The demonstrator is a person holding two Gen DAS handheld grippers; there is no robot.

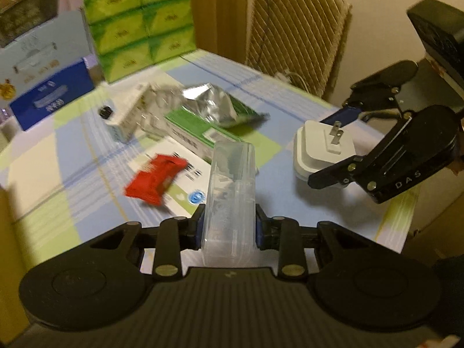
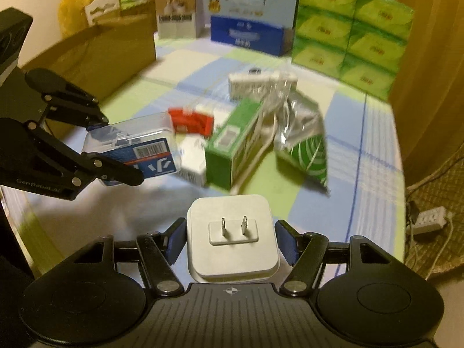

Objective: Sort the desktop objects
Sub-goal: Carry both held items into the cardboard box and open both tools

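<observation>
My left gripper [image 1: 229, 226] is shut on a clear plastic case [image 1: 230, 179] that stands up between its blue pads above the table. The right wrist view shows the same case [image 2: 136, 148] with a blue barcode label, held in the left gripper [image 2: 119, 148]. A white plug charger [image 2: 232, 258], prongs up, sits between the blue pads of my right gripper [image 2: 231, 240], which is shut on it. From the left wrist view, the right gripper [image 1: 322, 150] holds the charger [image 1: 307, 156] just above the table's right side.
On the checked tablecloth [image 1: 72, 150] lie a red packet [image 1: 155, 178], a white card [image 1: 188, 185], a green box [image 1: 197, 133], a silver foil bag [image 1: 214, 104] and a white box [image 1: 127, 119]. Green tissue packs [image 1: 139, 20] and a blue box [image 1: 52, 95] stand behind. A chair [image 1: 295, 34] is at the far edge.
</observation>
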